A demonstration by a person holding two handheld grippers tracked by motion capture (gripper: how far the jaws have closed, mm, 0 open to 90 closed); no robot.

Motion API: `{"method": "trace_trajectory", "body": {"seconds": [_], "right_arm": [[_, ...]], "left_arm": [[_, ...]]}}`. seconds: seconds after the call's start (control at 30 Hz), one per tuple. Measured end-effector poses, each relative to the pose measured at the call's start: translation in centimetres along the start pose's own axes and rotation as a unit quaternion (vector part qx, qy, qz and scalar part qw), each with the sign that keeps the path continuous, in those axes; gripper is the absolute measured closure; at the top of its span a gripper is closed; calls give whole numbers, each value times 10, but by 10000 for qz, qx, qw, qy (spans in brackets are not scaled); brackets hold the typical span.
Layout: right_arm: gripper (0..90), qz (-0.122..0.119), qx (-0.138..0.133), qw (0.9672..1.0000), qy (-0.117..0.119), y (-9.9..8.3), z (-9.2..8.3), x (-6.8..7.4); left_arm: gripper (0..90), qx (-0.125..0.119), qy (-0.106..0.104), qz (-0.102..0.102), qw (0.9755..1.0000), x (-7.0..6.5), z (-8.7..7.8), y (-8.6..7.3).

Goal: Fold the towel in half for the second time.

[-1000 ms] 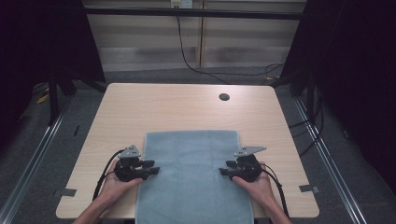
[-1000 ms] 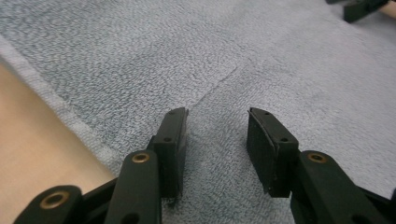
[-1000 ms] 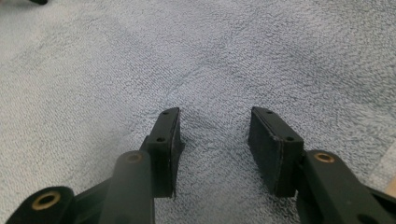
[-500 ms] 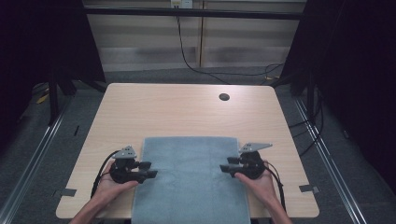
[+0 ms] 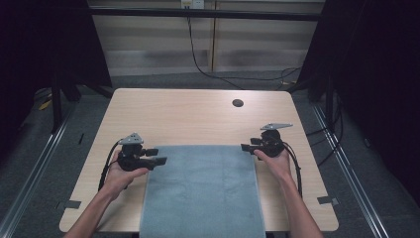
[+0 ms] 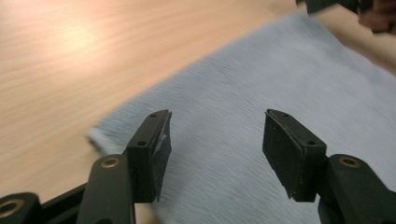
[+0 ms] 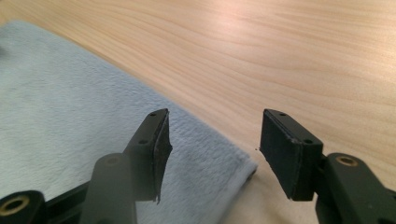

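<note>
With the towel [image 5: 200,191] lying flat on the table [image 5: 183,119], near edge overhanging, both the left gripper [image 5: 157,156] and right gripper [image 5: 246,145] have just been opening, jaws wide and empty at its far corners, apparently releasing it.
</note>
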State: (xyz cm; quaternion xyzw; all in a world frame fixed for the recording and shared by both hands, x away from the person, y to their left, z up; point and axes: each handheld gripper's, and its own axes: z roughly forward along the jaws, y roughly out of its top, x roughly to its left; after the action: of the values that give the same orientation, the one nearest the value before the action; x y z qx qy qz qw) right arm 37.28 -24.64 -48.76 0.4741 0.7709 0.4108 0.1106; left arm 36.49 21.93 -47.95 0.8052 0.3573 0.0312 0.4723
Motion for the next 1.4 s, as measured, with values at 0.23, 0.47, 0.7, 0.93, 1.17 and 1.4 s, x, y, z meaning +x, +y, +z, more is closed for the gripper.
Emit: {"method": "trace_trajectory", "body": {"seconds": [0.23,0.47,0.7,0.93,1.17,1.4], "right_arm": [[454,66,208,9997,81,-8,20,-6],[716,-44,277,9994,190,-9,20,-4],[853,-86,223,9994,268,-6,16,-1],[861,-19,-251,9993,279,26,-3,-8],[863,-111,-679,9975,163,61,-19,-6],[865,-214,-1206,9924,134,98,-45,-4]], "left_arm": [[373,105,500,-221,9985,36,12,0],[571,372,614,104,9974,42,31,0],[853,441,400,161,9981,40,31,6],[859,-161,349,37,9993,42,19,41],[859,-575,355,138,9976,41,5,76],[860,-1063,373,302,9932,35,-20,120]]}}
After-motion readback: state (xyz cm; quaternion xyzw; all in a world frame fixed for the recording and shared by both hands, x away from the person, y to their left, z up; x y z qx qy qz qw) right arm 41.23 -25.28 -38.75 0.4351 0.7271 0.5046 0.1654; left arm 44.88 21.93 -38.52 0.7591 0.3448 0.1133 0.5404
